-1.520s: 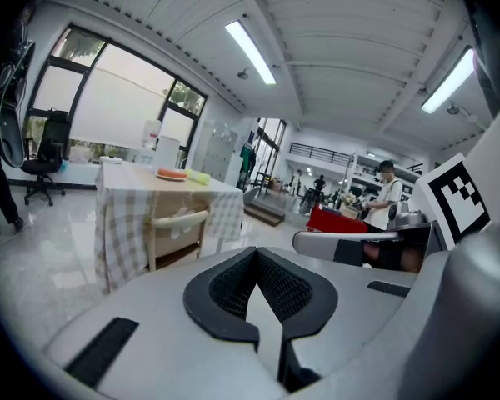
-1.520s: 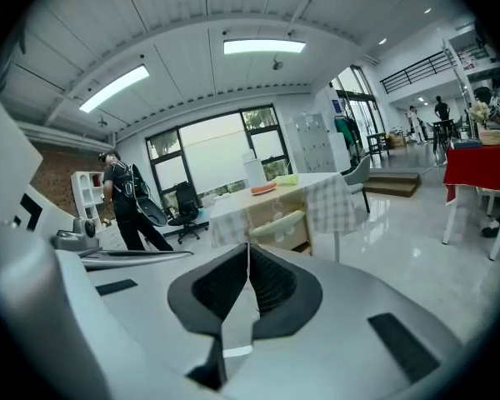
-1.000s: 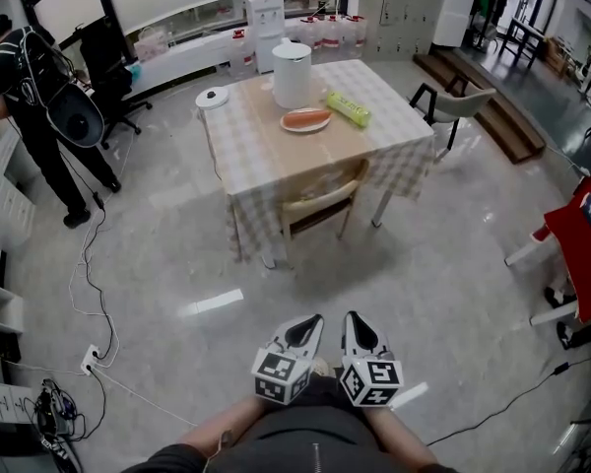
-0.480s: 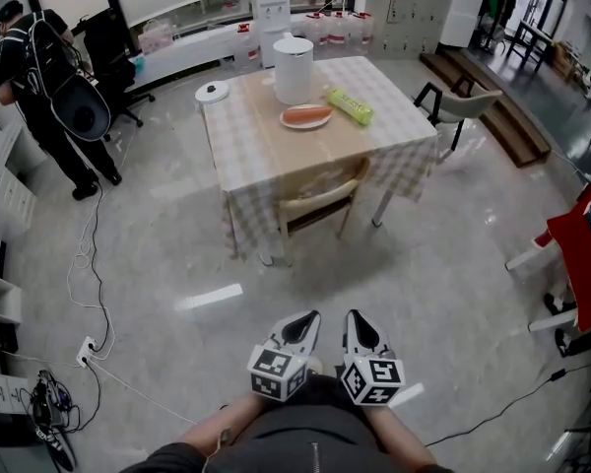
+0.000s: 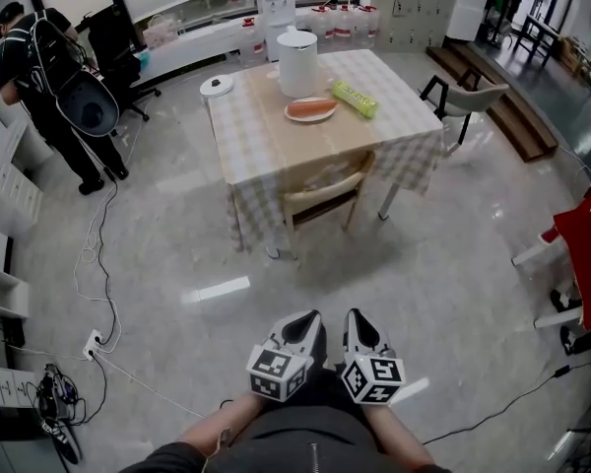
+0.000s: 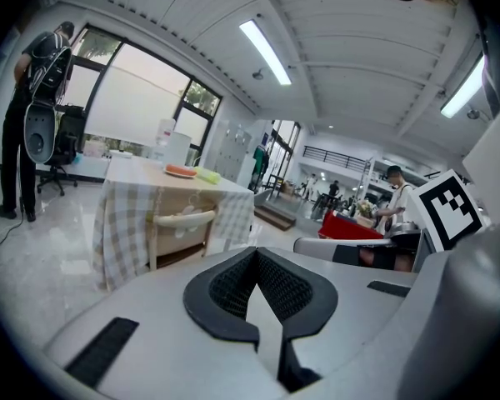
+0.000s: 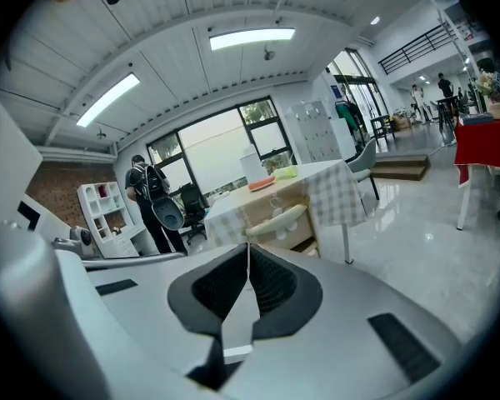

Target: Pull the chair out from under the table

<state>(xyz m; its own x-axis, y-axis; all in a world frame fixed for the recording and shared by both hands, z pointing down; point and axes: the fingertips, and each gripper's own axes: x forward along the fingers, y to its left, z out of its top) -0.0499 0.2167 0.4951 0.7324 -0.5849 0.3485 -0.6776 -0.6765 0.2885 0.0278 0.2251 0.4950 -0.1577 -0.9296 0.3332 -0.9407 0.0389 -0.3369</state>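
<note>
Ok, both grippers sit low in the head view, side by side just in front of the wearer [image 5: 305, 451], pointing toward the desk. The left gripper [image 5: 308, 321] is clenched, pads meeting at the tips, nothing btwn them. The right gripper [image 5: 358, 321] is the same story, clamped tight on nothing. Neither touches anything, just bare floor [image 5: 394, 264] below. The chair [image 5: 320, 193], pale wood w/ a curved backrest, is tucked in at the near edge of the desk [image 5: 261, 136]. Its seat is under the checked cloth, w/ only the backrest and rear legs showing. It's well apart from both grippers, open floor btwn. On the desk top there's a tall white cylinder [image 5: 296, 64] at the far side. A plate [image 5: 310, 109] w/ something orange on it sits just in front, and a green packet [image 5: 355, 99] lies beside the plate to the right. Over on the left a person [image 5: 39, 67] w/ a black backpack stands back turned, and cables [image 5: 91, 264] trail across the floor on that side. A grey chair [image 5: 470, 100] stands beyond the desk's right corner, and a red-covered table [image 5: 586, 249] is at the right edge. Both gripper views look past closed jaws at the chair's backrest.
</note>
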